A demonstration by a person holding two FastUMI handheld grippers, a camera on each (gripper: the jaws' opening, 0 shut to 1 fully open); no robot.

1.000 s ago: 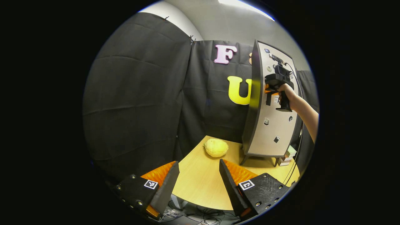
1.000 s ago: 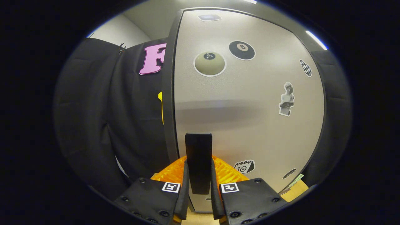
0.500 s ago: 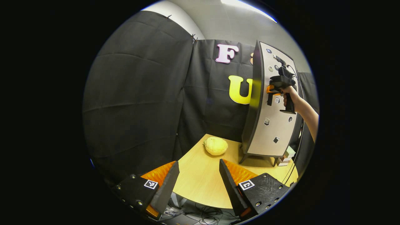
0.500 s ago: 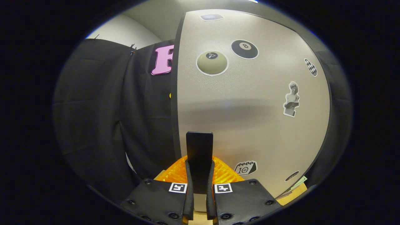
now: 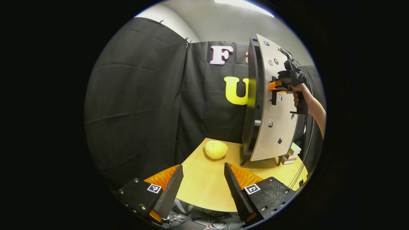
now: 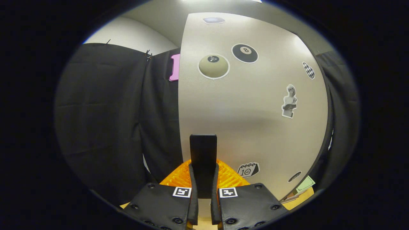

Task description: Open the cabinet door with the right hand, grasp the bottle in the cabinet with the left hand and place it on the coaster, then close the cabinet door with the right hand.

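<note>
Two grippers share the work: the right gripper [image 6: 204, 204] pinches the door handle [image 6: 203, 159] to swing the cabinet door [image 5: 274, 105] open, while the left gripper [image 5: 202, 185] waits with jaws spread over the worktop [image 5: 204, 188].

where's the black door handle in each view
Left gripper view: the black door handle is a short vertical bar on the cabinet door, upper right, with the right gripper closed on it.
Right gripper view: the handle stands upright at bottom centre, clamped between that gripper's fingers.
Shared landmark: the stickers on the pale door face.
</note>
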